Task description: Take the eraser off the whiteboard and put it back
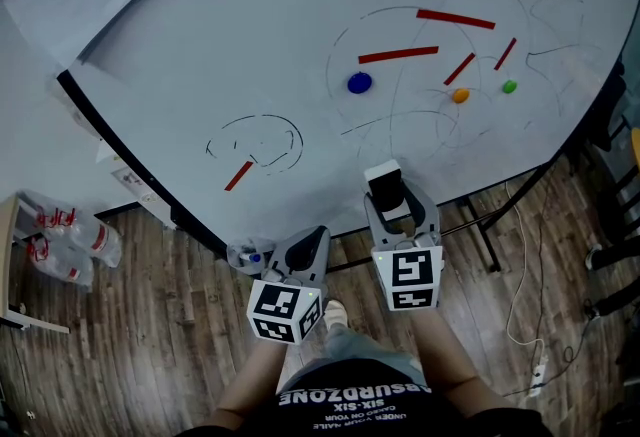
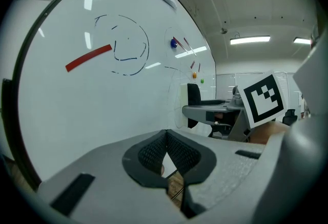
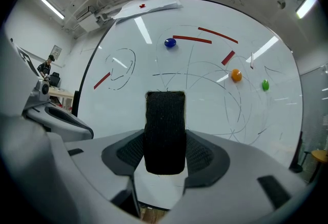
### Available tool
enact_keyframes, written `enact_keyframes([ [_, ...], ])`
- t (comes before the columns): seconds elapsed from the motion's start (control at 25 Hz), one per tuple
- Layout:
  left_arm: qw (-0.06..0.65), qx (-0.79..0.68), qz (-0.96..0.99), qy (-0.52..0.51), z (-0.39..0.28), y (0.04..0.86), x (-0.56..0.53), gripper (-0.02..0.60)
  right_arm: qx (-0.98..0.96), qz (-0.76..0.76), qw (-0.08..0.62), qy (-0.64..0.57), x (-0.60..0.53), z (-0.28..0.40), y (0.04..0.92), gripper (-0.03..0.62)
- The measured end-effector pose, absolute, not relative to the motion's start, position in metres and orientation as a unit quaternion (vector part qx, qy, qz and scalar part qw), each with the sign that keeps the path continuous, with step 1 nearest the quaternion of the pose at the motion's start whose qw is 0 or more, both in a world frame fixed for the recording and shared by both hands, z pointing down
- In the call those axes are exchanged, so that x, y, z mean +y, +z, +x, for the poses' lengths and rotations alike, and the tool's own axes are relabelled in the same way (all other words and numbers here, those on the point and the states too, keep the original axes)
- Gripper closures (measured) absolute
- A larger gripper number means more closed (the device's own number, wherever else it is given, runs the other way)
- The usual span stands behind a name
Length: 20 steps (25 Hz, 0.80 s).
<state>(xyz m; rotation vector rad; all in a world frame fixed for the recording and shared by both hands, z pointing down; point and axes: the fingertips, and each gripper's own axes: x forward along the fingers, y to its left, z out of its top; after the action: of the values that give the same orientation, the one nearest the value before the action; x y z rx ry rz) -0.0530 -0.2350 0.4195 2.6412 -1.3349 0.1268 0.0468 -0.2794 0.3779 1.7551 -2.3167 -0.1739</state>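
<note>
The eraser (image 3: pixel 165 130), black felt on a white body, stands upright between the jaws of my right gripper (image 3: pixel 165 154), which is shut on it. In the head view the eraser (image 1: pixel 385 187) is held in front of the lower part of the whiteboard (image 1: pixel 200 45), below the scribbled lines. From the left gripper view the eraser (image 2: pixel 192 96) sits close to the board; whether it touches I cannot tell. My left gripper (image 2: pixel 166 152) is shut with nothing in it, held low and left of the right gripper (image 1: pixel 392 210).
The board carries red strips (image 1: pixel 398 54), a blue magnet (image 1: pixel 359 83), an orange magnet (image 1: pixel 460 96), a green magnet (image 1: pixel 509 86) and a drawn circle (image 1: pixel 255 142). Plastic bottles (image 1: pixel 70 240) lie on the wood floor at left. A white cable (image 1: pixel 530 325) trails at right.
</note>
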Motion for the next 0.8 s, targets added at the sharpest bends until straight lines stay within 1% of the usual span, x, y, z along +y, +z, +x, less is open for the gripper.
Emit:
enact_keyframes([
  [0.8,0.091,-0.460,0.883,0.035,-0.054,0.419,-0.197,0.574,-0.814,0.569,0.102,-0.052,-0.224,0.033,0.386,0.364],
])
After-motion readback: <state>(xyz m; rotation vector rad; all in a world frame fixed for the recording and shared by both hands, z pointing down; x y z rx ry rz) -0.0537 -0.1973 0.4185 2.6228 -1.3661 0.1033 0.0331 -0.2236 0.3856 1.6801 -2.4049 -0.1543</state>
